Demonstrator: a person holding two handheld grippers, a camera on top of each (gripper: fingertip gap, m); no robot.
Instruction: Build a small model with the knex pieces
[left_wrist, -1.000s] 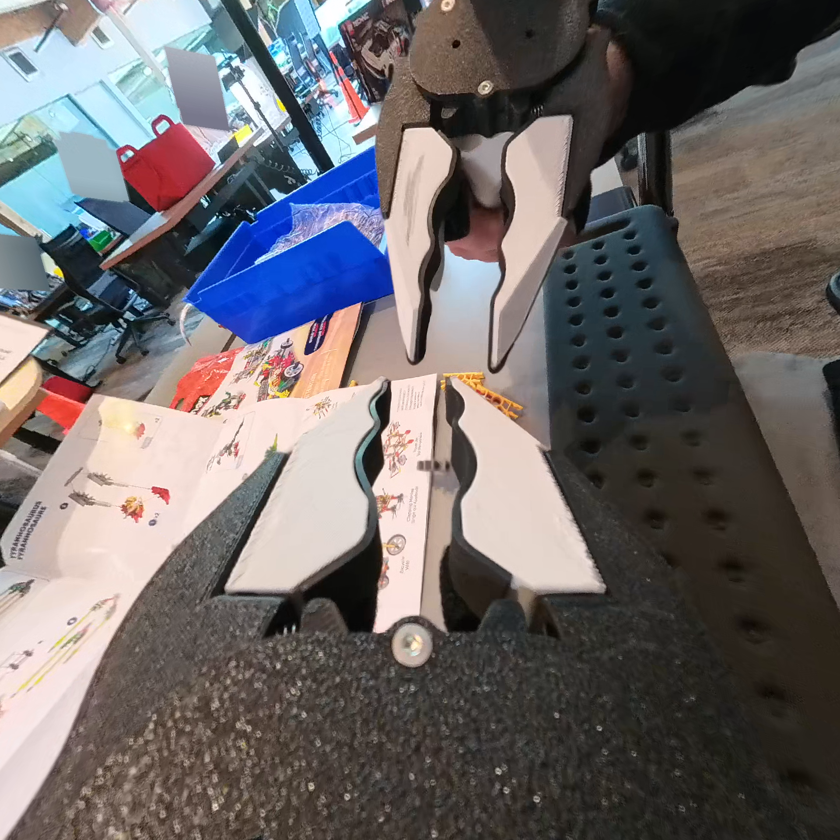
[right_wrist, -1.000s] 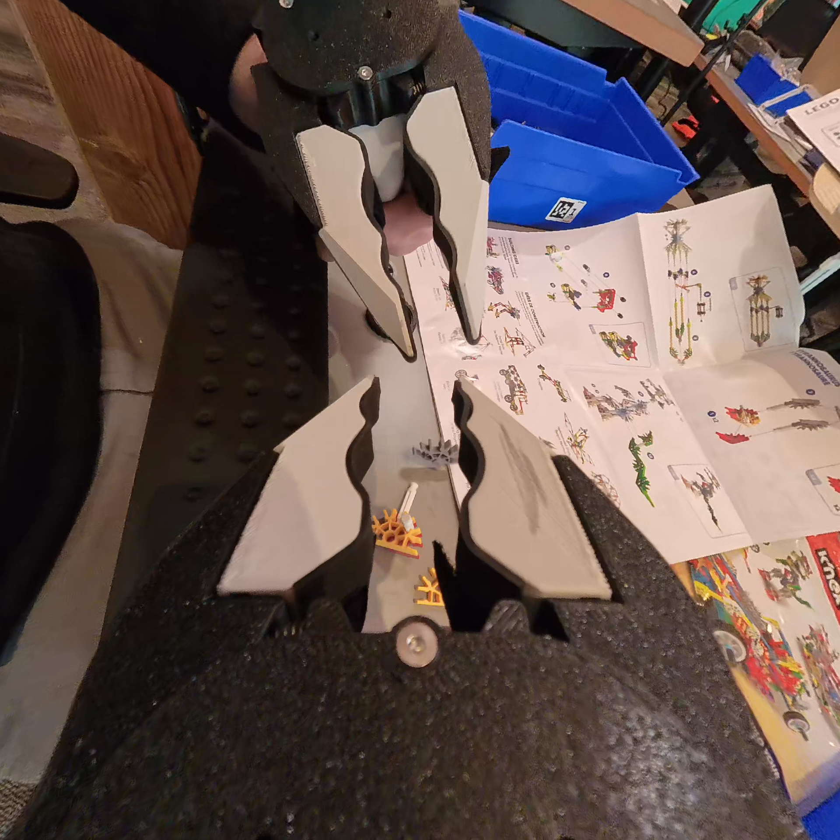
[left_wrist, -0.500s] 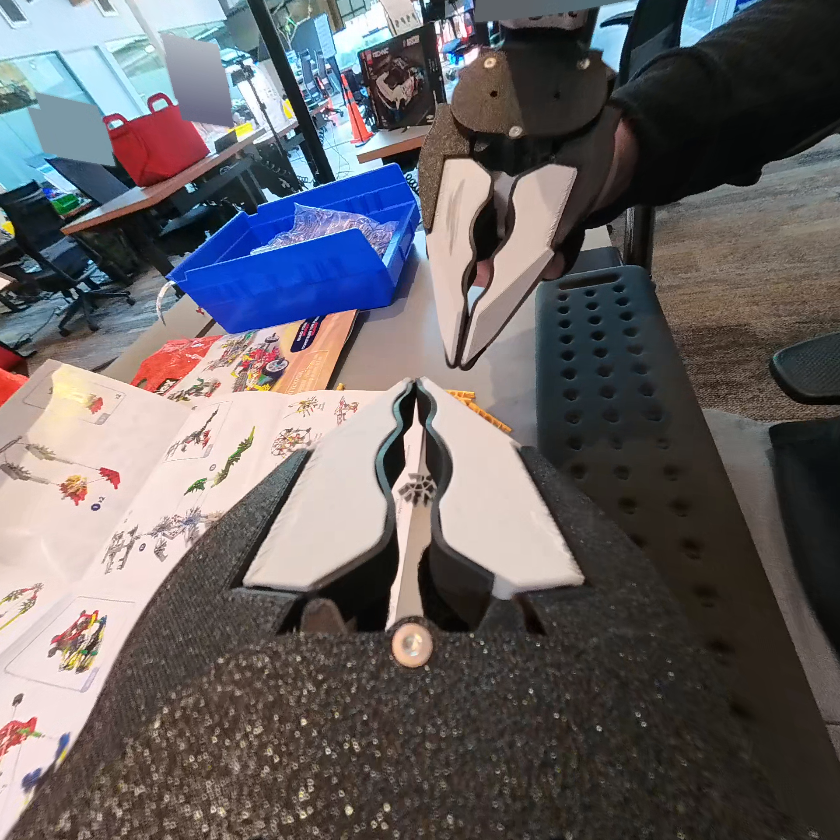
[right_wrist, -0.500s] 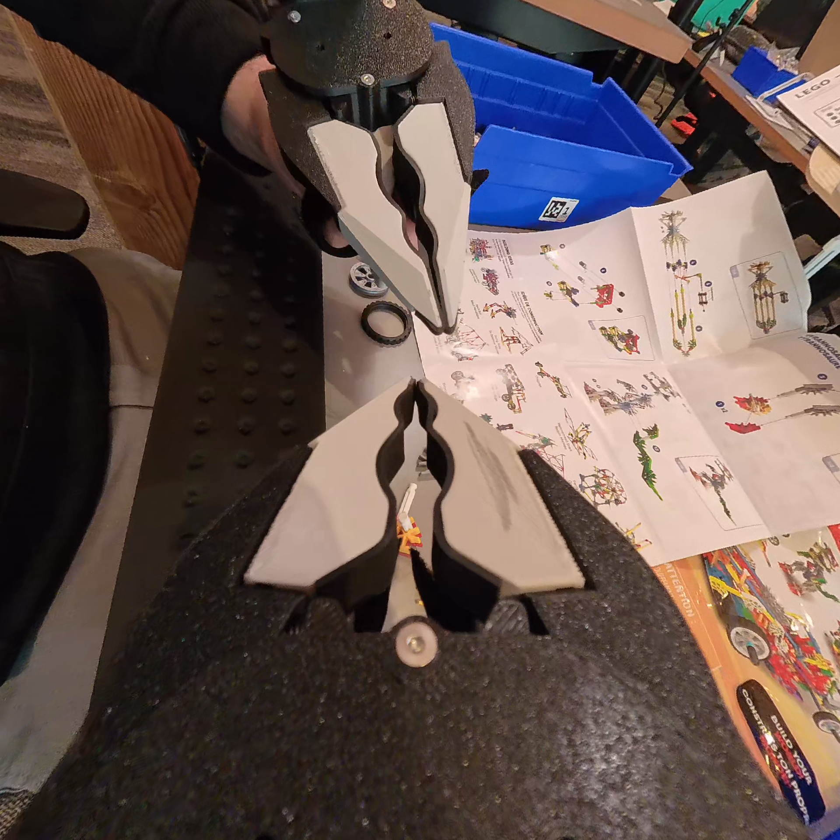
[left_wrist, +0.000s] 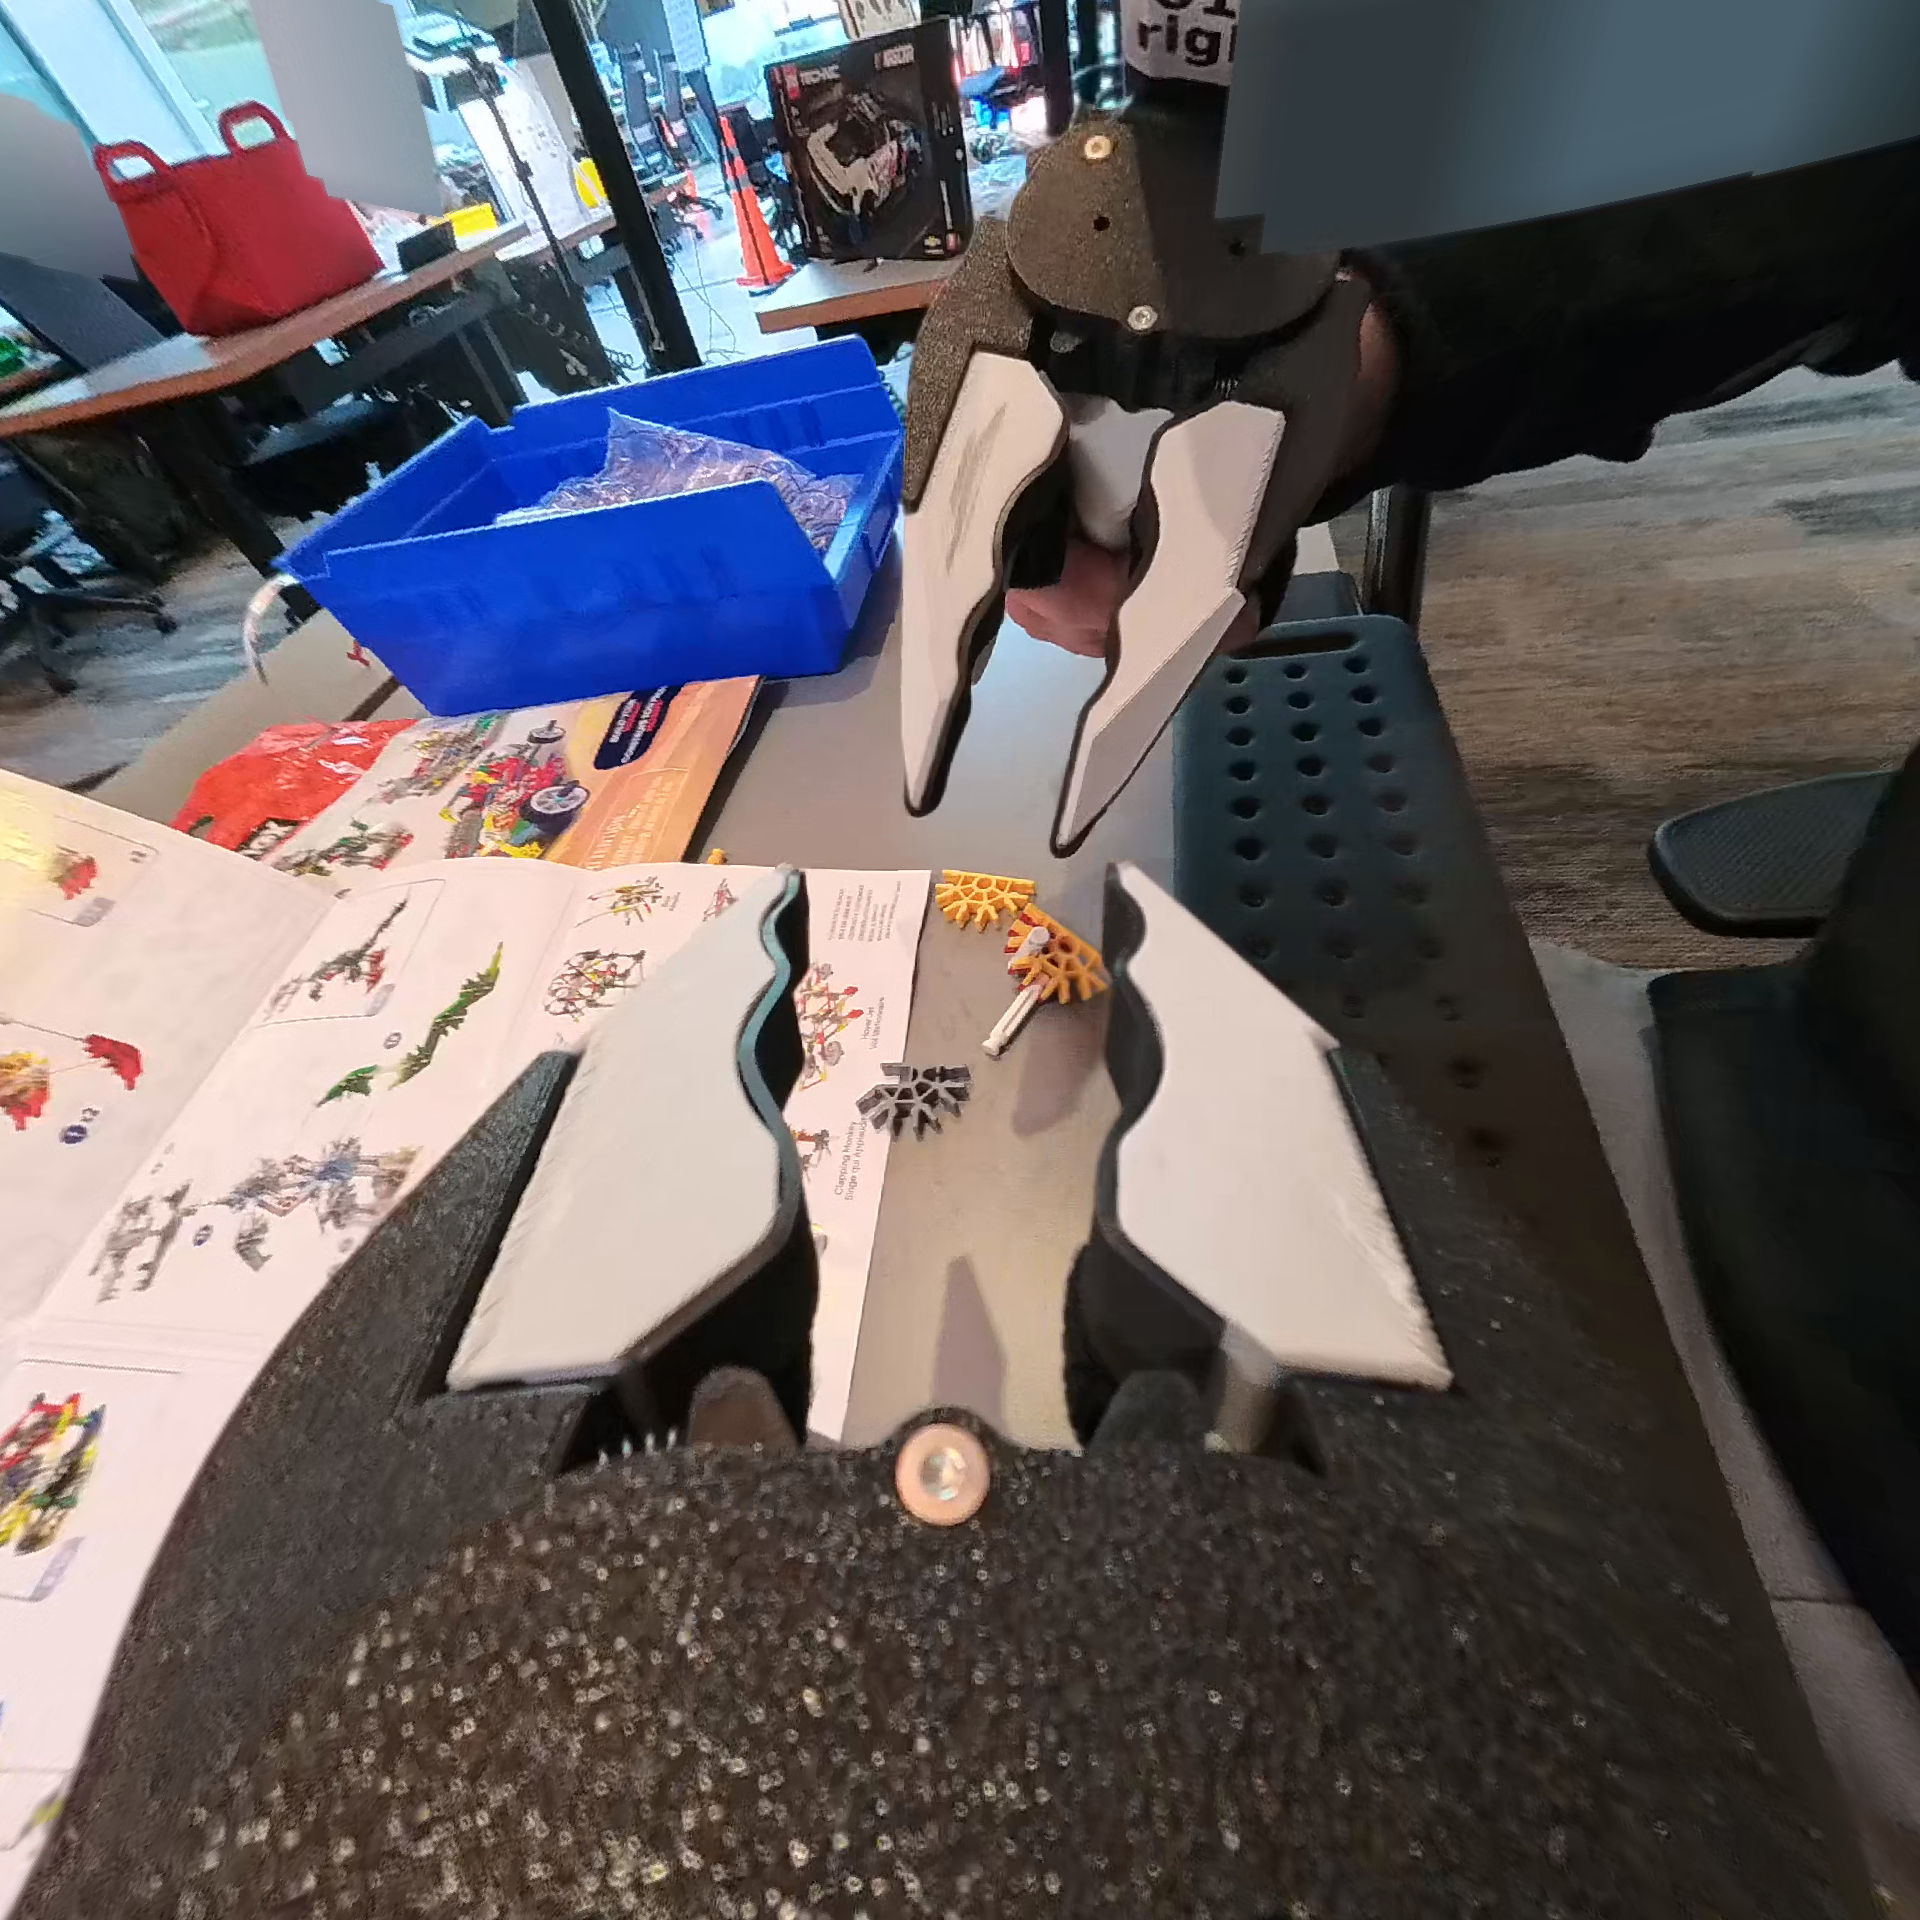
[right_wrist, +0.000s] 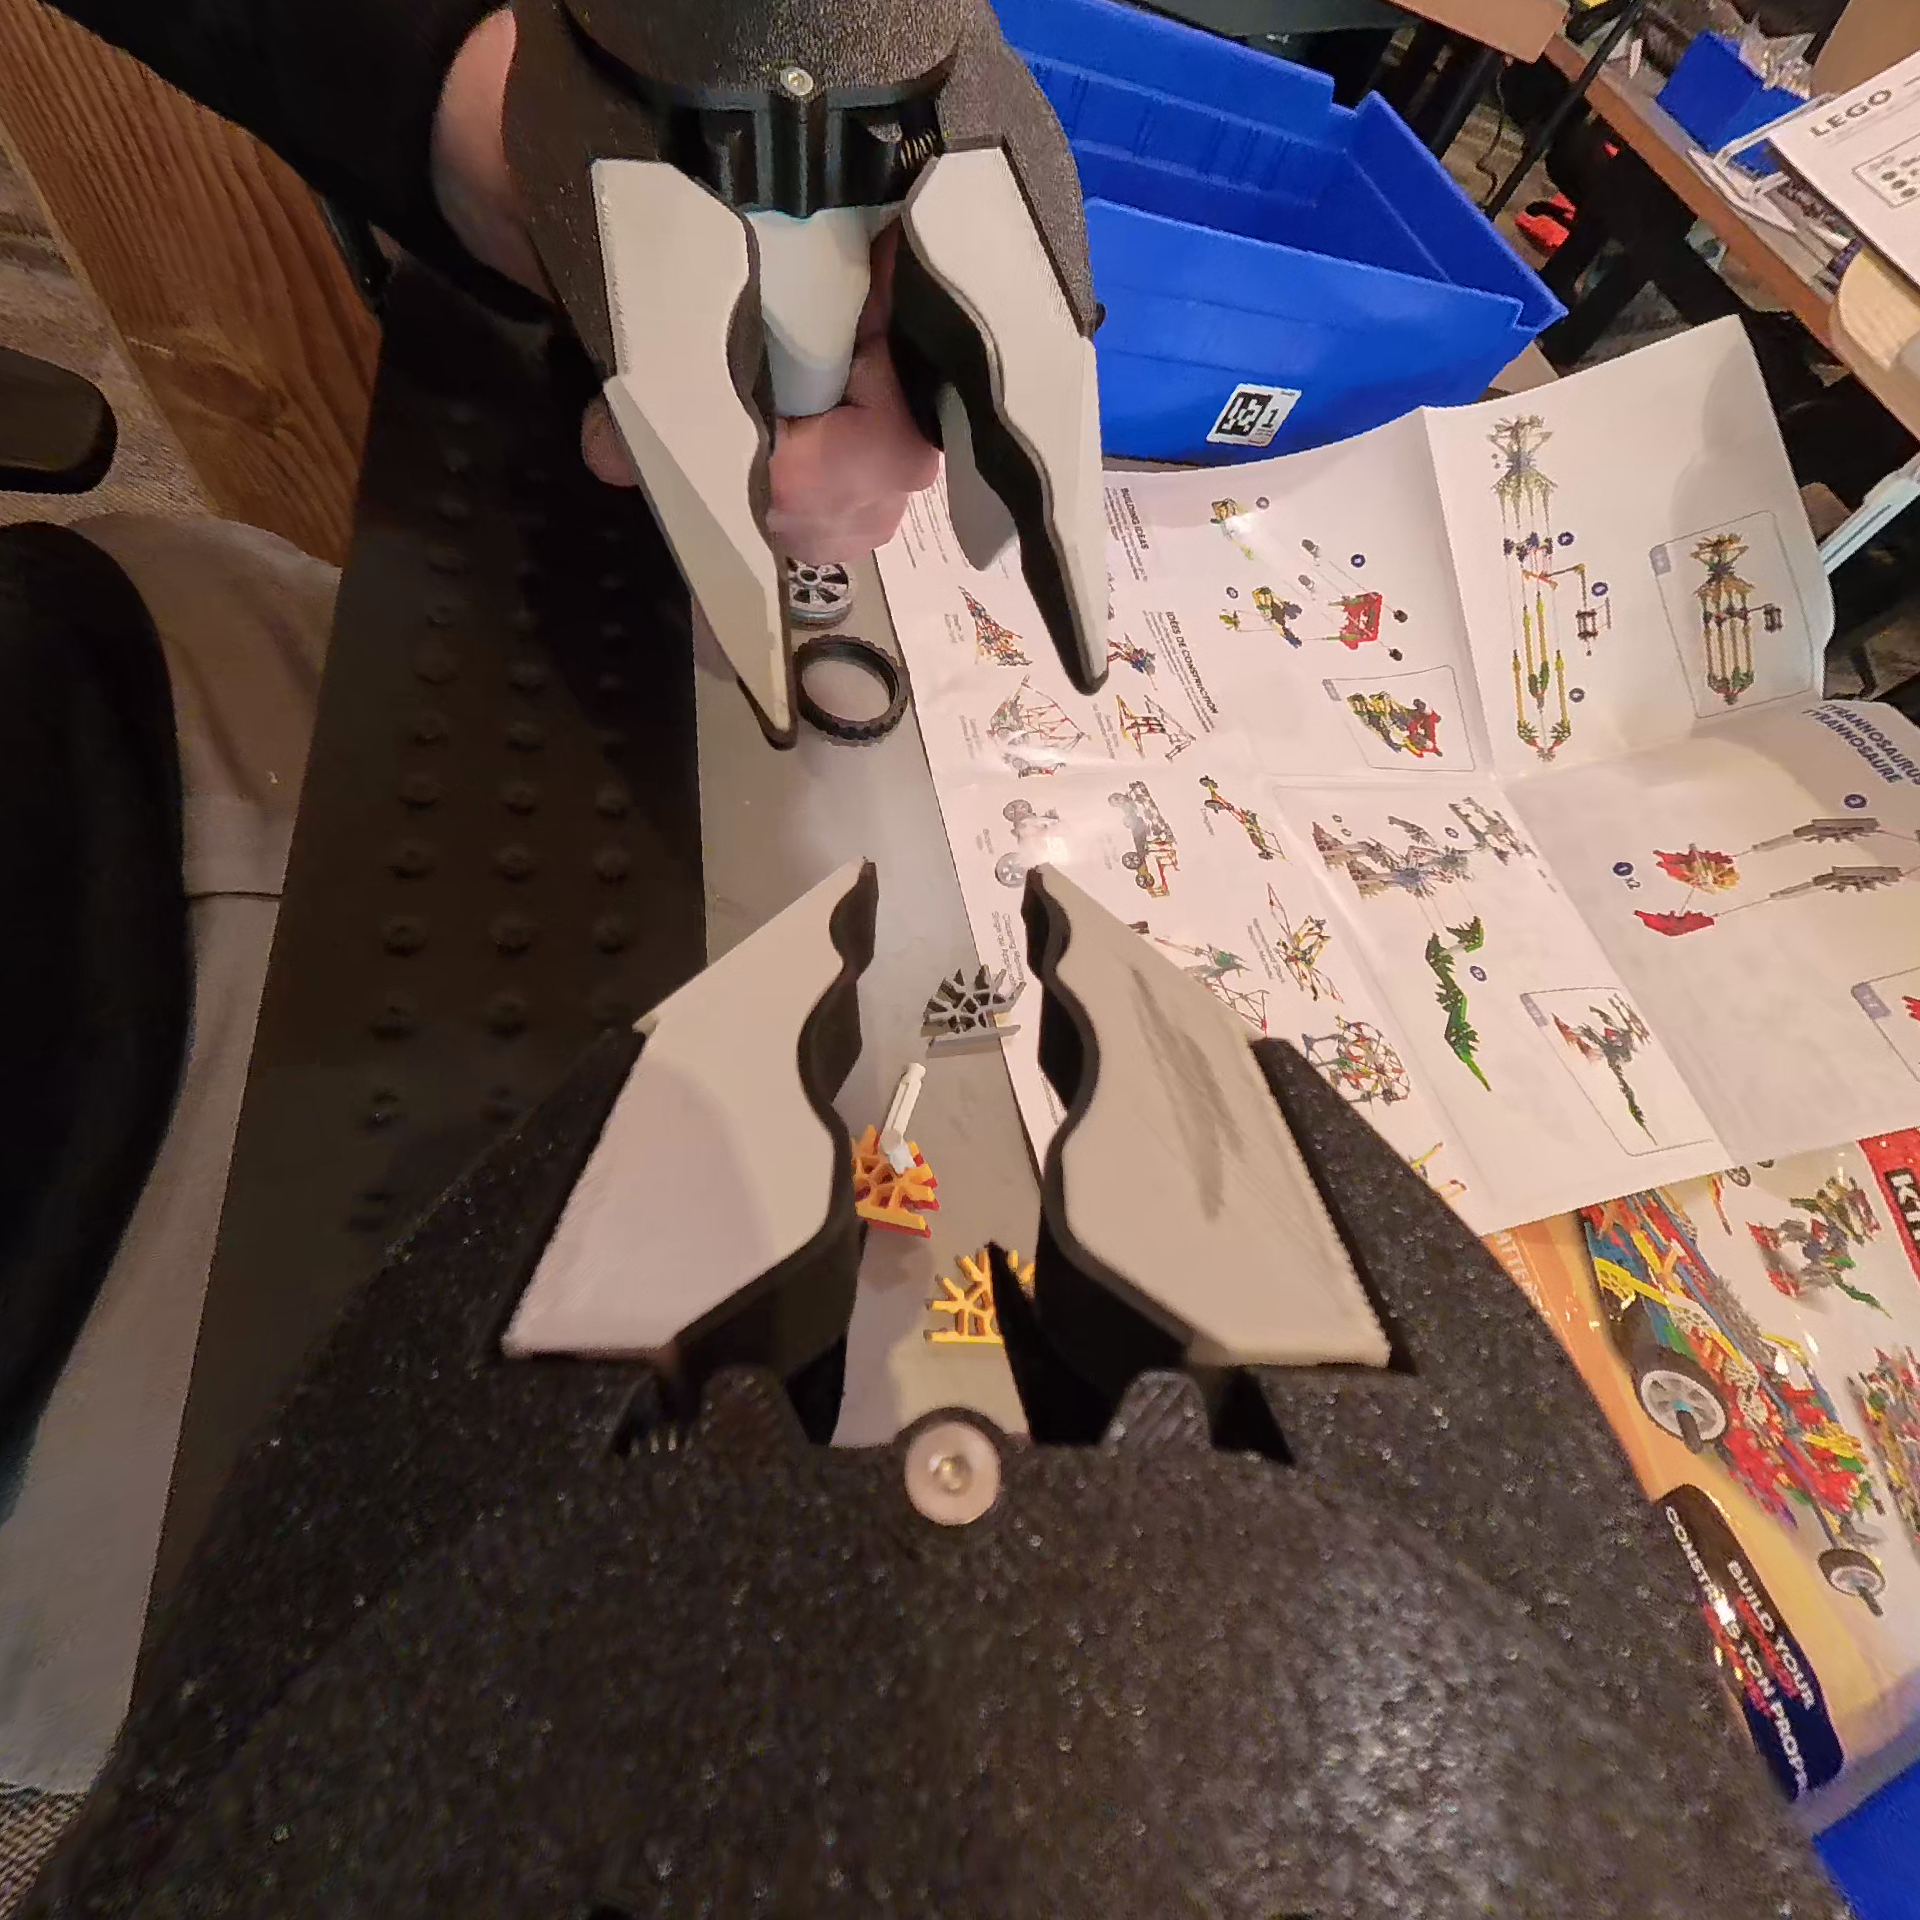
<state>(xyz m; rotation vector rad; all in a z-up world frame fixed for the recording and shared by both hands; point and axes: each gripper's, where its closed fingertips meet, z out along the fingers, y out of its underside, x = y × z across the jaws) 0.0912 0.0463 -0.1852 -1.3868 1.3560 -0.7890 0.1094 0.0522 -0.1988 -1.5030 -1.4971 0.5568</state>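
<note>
My left gripper (left_wrist: 956, 883) is open and empty above the grey table, and it also shows in the right wrist view (right_wrist: 933, 709). My right gripper (right_wrist: 951, 873) is open and empty, facing it, and shows in the left wrist view (left_wrist: 992, 826). Between them lie small construction pieces: a grey snowflake connector (left_wrist: 914, 1096) (right_wrist: 971, 1008), a yellow-and-red connector with a white rod (left_wrist: 1055, 961) (right_wrist: 894, 1184), and a yellow connector (left_wrist: 982, 896) (right_wrist: 971, 1309). Neither gripper touches them.
An unfolded instruction sheet (right_wrist: 1455, 727) (left_wrist: 312, 1039) covers the table beside the pieces. A black tyre ring (right_wrist: 847, 691) and a wheel hub (right_wrist: 818, 592) lie under the left gripper. A blue bin (left_wrist: 582, 592), a colourful box (right_wrist: 1714, 1403) and a black studded panel (left_wrist: 1330, 831) border the area. The tips of both grippers are at nearly the same place. The grey snowflake connector (left_wrist: 914, 1096) sits 10 cm or so from the ends of my right fingers. The right camera catches it too, in the right wrist view (right_wrist: 964, 1002).
Both grippers were open a second ago, shut half a second ago, and are open again now. The pieces on the table have not moved.
</note>
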